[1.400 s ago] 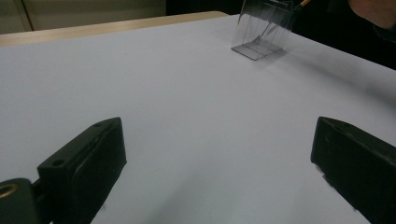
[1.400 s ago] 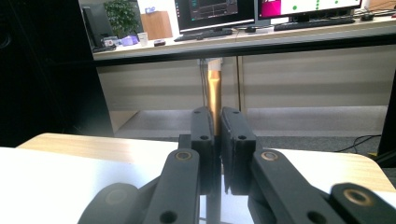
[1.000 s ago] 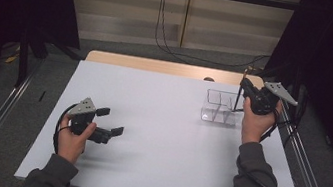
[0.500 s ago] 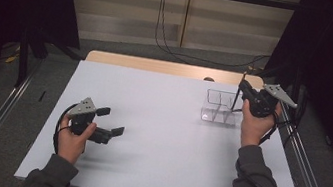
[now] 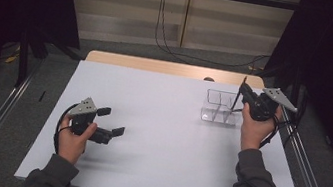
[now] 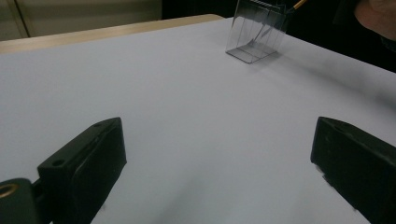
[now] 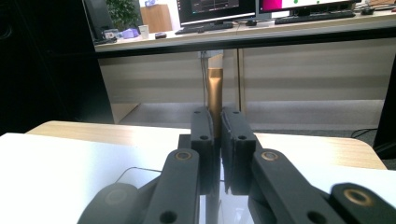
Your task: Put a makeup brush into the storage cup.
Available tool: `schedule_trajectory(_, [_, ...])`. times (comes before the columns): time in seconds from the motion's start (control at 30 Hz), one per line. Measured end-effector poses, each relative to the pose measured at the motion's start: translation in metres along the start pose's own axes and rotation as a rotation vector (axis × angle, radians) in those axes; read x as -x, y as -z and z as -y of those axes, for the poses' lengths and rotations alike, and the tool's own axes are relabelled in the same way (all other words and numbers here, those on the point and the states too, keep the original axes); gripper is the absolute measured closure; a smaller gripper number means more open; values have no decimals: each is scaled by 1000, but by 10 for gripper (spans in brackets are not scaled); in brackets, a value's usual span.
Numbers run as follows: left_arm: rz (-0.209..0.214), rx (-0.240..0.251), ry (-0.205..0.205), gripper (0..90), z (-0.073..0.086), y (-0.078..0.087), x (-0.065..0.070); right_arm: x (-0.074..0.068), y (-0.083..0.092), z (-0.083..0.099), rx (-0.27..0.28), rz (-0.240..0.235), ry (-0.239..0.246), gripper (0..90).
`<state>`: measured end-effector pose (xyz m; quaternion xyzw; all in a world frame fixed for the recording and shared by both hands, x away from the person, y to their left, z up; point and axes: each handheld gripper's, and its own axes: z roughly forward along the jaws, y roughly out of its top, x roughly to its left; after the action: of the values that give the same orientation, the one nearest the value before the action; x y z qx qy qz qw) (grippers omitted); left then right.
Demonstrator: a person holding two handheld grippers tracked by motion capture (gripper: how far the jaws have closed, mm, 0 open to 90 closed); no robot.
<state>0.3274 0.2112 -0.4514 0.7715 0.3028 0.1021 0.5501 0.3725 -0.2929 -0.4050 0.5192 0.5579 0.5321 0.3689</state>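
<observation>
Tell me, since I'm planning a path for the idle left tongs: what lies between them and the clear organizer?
Nothing: between the left tongs and the clear organizer there is bare white table, as the high view and the left gripper view show.

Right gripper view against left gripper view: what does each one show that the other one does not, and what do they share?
Right gripper view: the right gripper shut on a golden-brown stick, monitors behind. Left gripper view: the left gripper open, the whole clear box. Shared: the white table, the stick.
</observation>
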Motion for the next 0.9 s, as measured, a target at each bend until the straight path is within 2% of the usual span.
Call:
schedule_trajectory(0.43, [0,-2,-9,30,0,0,0,-3,3,4,-3,11,16,853])
schedule_trajectory(0.5, [-15,-6,-10,30,-1,0,1,-3,4,5,-2,13,21,853])
schedule_trajectory(0.53, [5,3,-8,30,-1,0,1,-3,4,6,-3,13,21,853])
schedule_trajectory(0.67, [6,5,-4,30,-1,0,1,-3,5,9,-7,15,21,853])
schedule_trajectory(0.73, [-13,-4,-6,30,-1,0,2,-3,5,10,-9,17,17,853])
schedule_trajectory(0.8, [5,4,-4,30,-1,-1,2,-2,5,11,-14,13,20,853])
schedule_trajectory(0.9, [-11,-3,-5,30,-1,0,3,-2,6,12,-15,16,18,853])
